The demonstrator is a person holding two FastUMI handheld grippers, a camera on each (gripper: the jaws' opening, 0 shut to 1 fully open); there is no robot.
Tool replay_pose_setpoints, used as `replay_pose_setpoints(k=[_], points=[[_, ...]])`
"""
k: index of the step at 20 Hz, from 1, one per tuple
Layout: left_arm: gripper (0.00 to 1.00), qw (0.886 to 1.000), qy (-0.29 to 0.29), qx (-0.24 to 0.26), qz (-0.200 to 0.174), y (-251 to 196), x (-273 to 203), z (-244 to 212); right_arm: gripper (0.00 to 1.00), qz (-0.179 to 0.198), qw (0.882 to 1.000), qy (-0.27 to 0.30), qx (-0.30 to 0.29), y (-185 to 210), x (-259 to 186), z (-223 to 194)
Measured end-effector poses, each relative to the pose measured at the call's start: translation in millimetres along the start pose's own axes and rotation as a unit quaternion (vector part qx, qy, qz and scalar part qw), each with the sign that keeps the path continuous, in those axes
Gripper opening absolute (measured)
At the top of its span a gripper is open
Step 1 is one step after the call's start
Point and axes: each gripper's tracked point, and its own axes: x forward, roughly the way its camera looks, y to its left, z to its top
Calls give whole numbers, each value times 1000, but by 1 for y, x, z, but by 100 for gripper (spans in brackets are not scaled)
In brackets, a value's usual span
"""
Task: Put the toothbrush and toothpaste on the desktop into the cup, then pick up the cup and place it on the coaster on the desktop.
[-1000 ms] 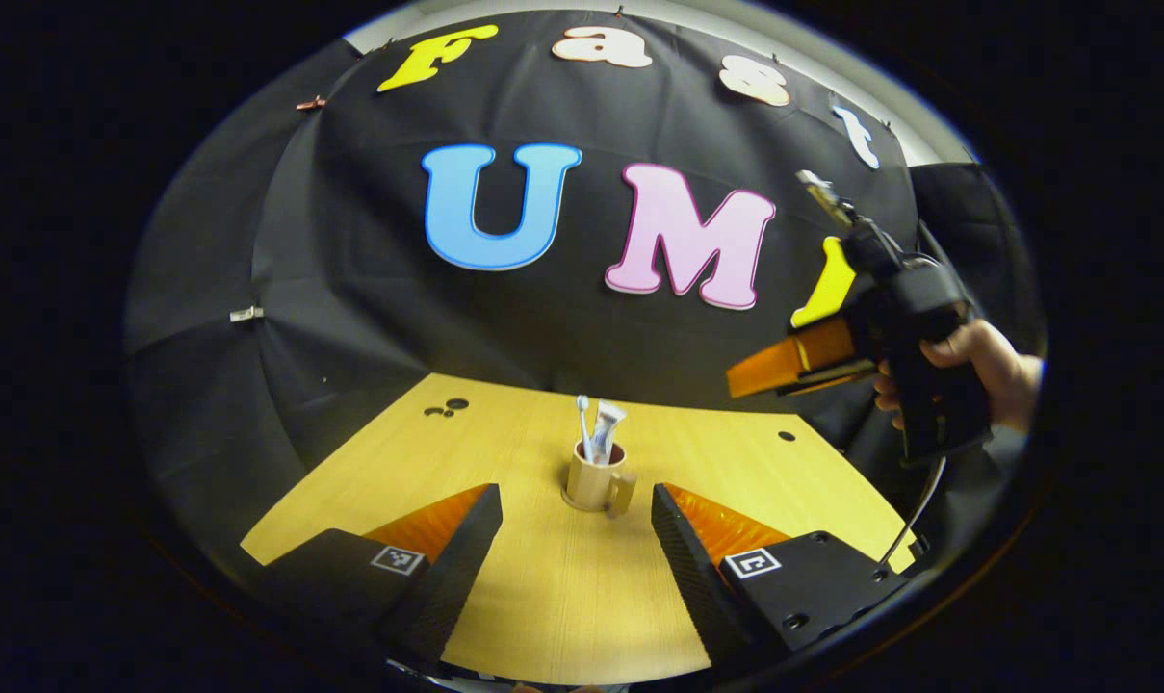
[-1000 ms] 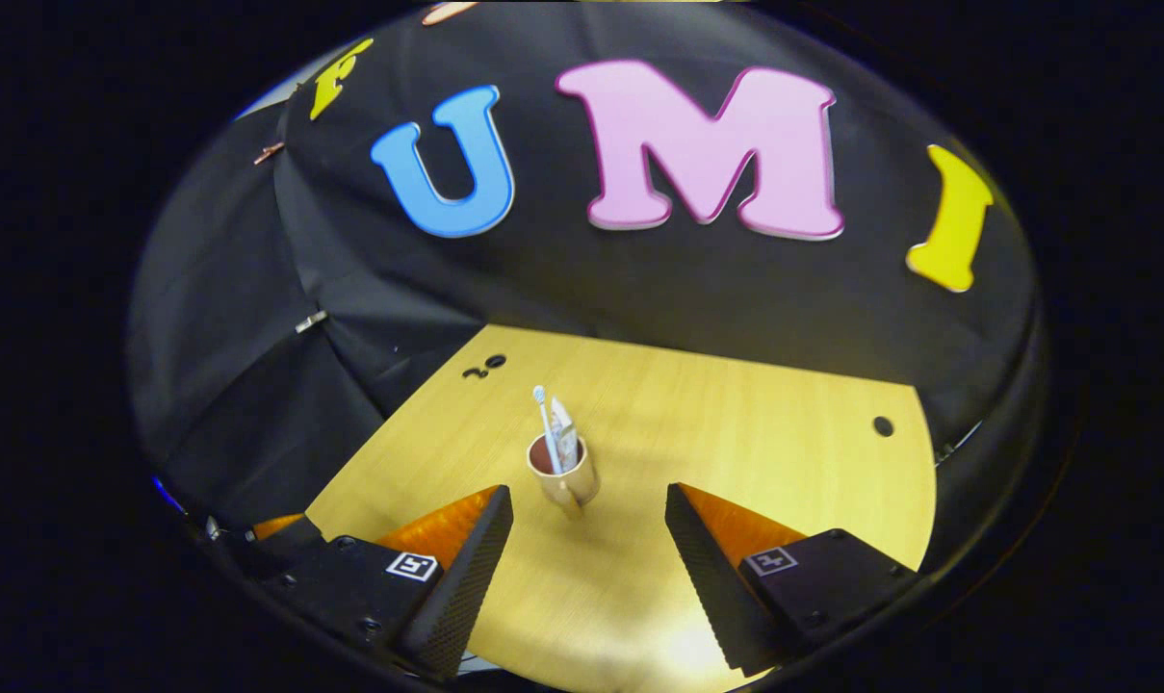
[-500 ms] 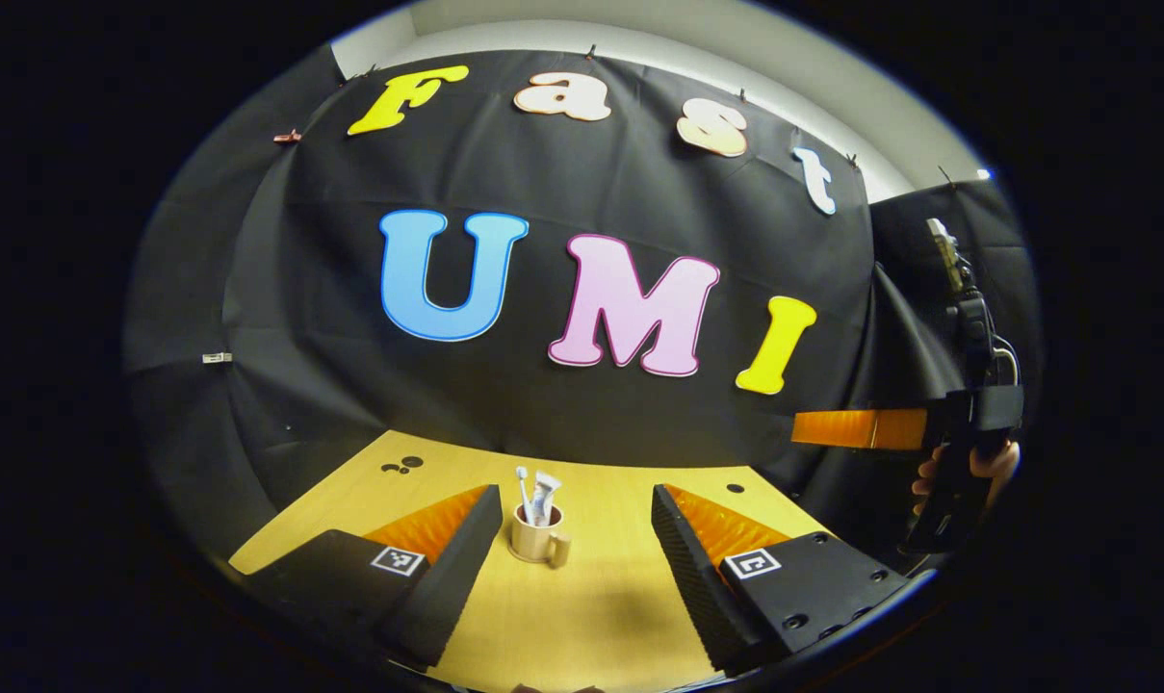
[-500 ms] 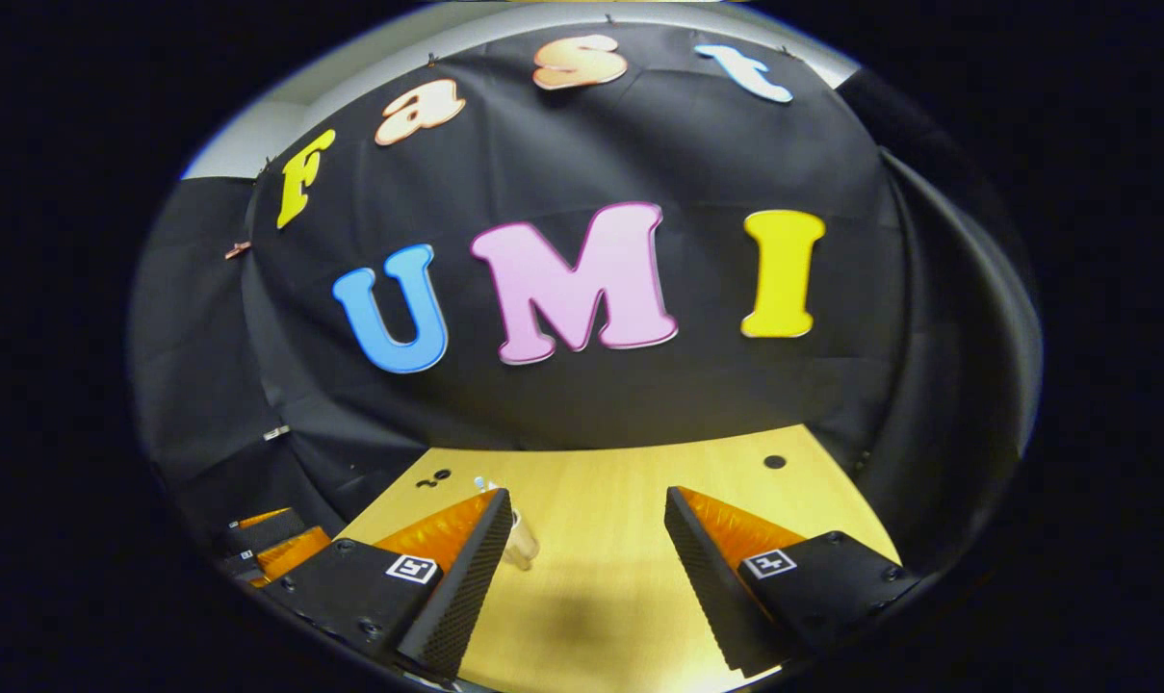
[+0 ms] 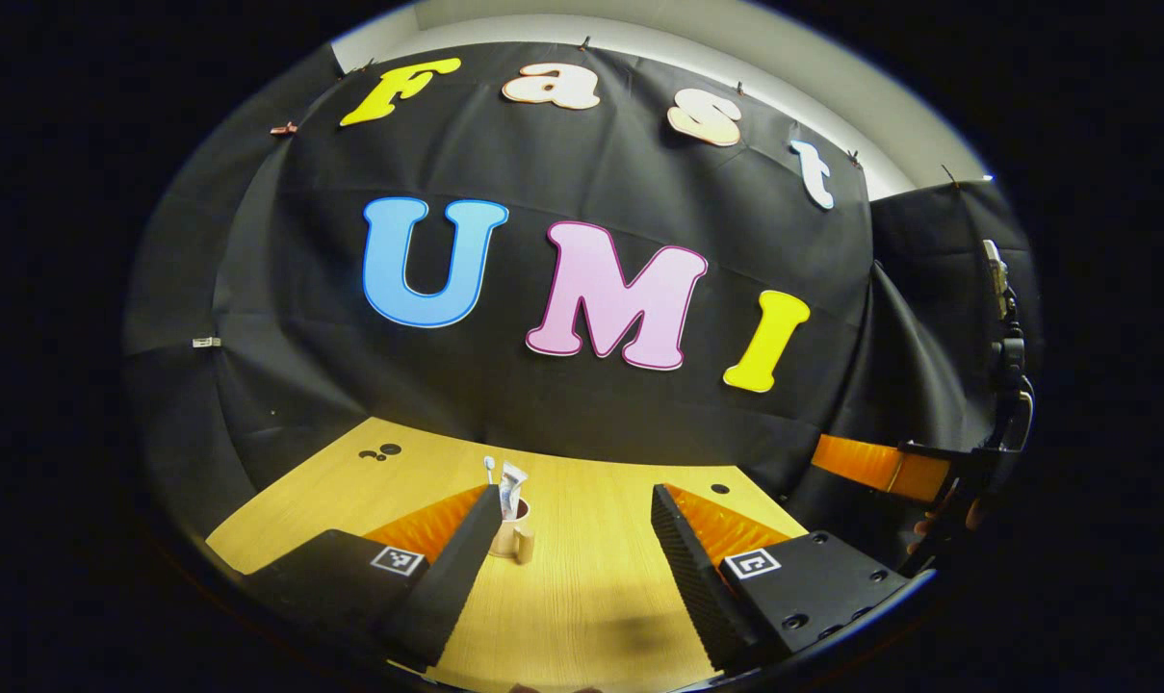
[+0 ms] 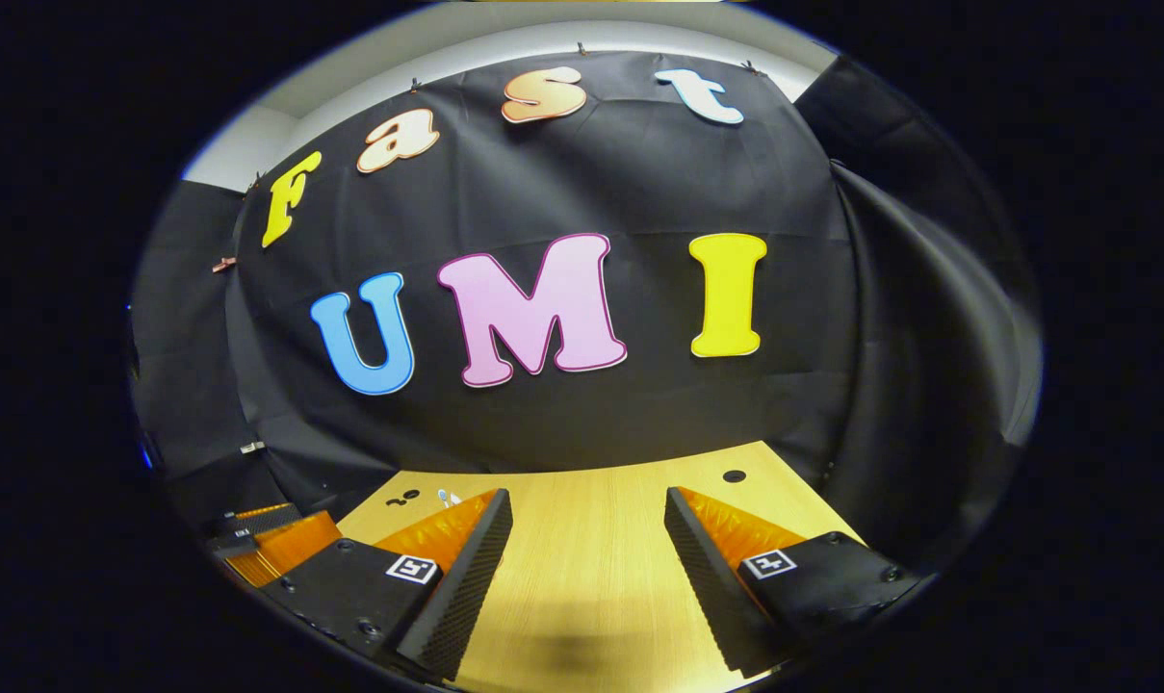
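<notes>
Cup [image 5: 510, 537] first: it stands upright on the wooden table [image 5: 591, 597], well beyond my tips, and in the left gripper view its left side is hidden behind one of my own fingers [image 5: 447, 587]. Nearest to me in that view, my left tongs [image 5: 572, 525] are spread wide with nothing between them, only bare table. In the right gripper view my right tongs [image 6: 588, 520] are likewise spread apart and empty, held above the table [image 6: 591, 597].

A little farther out, the cup's handle points toward me and to the right. Inside it the toothbrush [image 5: 490, 474] stands with its white head up, and the toothpaste [image 5: 511, 485] tube leans just beside it. I cannot make out a coaster under the cup. In the right gripper view only the toothbrush head [image 6: 443, 497] peeks above my left finger.

Off to the side, the left gripper view catches my right tongs [image 5: 880, 469] at its right edge with a hand [image 5: 943, 515] on the grip, and the right gripper view catches my left tongs [image 6: 273, 539] low at its left edge.

Farther back, small dark holes [image 5: 379, 451] mark the table near the black cloth wall [image 5: 591, 404].
</notes>
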Motion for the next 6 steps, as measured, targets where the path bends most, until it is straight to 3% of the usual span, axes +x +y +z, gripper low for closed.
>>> replay_pose_setpoints(k=[6], points=[[97, 999, -26, 13, 28, 11, 21, 20, 98, 23, 1000, 5, -4, -6, 17, 4]])
